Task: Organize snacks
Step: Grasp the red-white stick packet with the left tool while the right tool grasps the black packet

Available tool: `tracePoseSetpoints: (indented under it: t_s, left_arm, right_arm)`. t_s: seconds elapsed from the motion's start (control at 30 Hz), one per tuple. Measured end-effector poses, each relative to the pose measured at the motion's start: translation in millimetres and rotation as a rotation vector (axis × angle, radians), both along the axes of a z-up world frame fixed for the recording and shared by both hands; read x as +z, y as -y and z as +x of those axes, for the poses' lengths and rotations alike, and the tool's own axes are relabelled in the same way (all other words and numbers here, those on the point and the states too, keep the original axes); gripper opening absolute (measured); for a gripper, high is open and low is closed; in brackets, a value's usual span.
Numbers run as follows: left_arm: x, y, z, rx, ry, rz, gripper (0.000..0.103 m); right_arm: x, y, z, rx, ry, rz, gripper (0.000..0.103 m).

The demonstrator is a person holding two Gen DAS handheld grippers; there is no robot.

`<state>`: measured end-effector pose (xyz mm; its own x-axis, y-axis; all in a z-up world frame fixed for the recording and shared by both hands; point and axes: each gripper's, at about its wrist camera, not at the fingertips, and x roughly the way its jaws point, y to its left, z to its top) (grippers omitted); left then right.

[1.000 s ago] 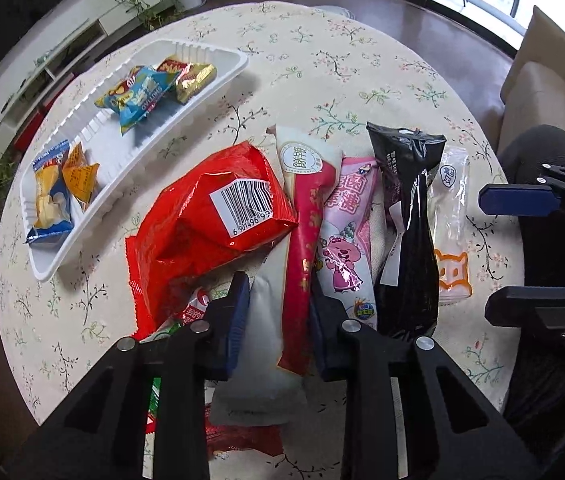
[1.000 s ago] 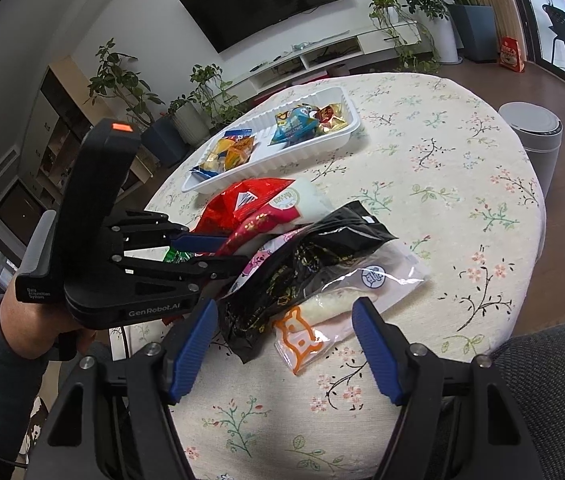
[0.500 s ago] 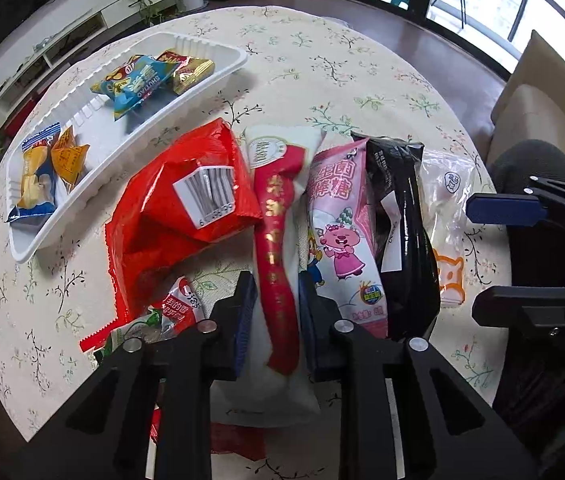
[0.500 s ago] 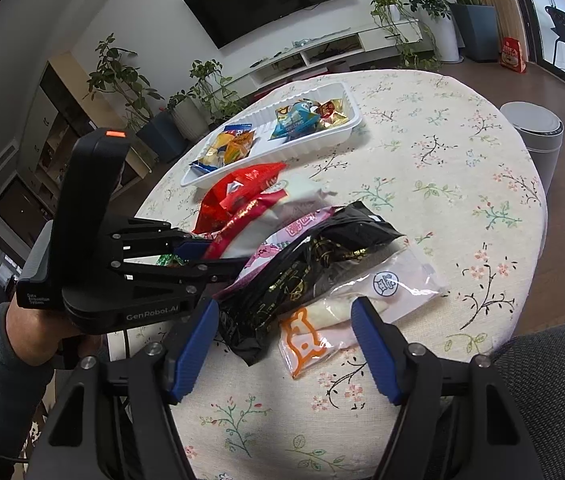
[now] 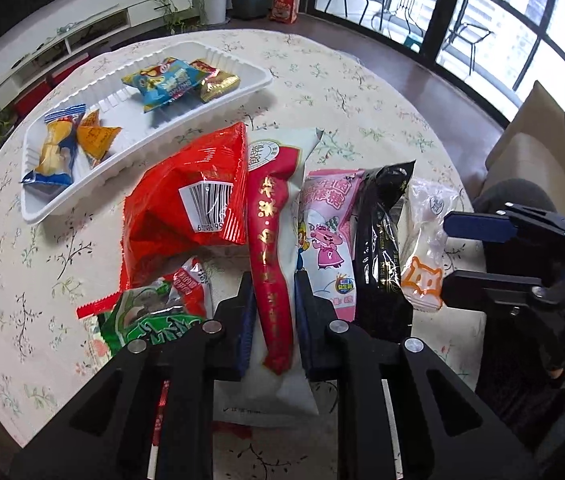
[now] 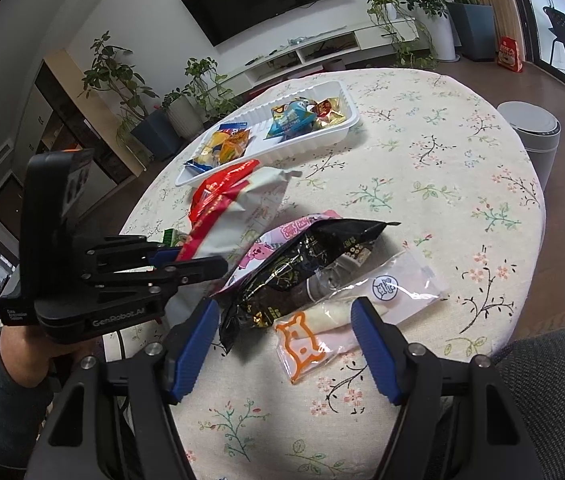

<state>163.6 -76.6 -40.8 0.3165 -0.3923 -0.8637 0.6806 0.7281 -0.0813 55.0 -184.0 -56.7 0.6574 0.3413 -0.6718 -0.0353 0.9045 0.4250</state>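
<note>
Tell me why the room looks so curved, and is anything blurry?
Left wrist view: the fisheye lens bends the window frames, and glare streaks the black packet. Right wrist view: the white-and-red packet in the left gripper is motion-smeared; the table edge bows.

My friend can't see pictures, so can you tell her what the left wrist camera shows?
The left gripper pinches a white and red snack bag between its fingers, over a flowery round table. Beside it lie a red bag, a pink bag, a black bag and a clear packet. Behind, a white tray holds small snacks.
</note>
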Motion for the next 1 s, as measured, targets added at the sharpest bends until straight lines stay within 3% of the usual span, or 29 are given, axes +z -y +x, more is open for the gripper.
tracePoseSetpoints:
  t_s: [0.67,0.83,1.0]
  left_arm:
    - [17,-52,-34,0.085,-0.001,-0.194,0.016]
    - [20,-66,-39,0.105,0.002,-0.234,0.015]
    - [24,-72,-40,0.115,0.007,-0.264,0.005]
  right_arm:
    - [6,-27,48,0.027,-0.149,-0.02,0.072]
    - [-7,-25,56,0.0,-0.25,-0.078,0.072]
    - [-13,-22,64,-0.015,-0.287,-0.077,0.072]
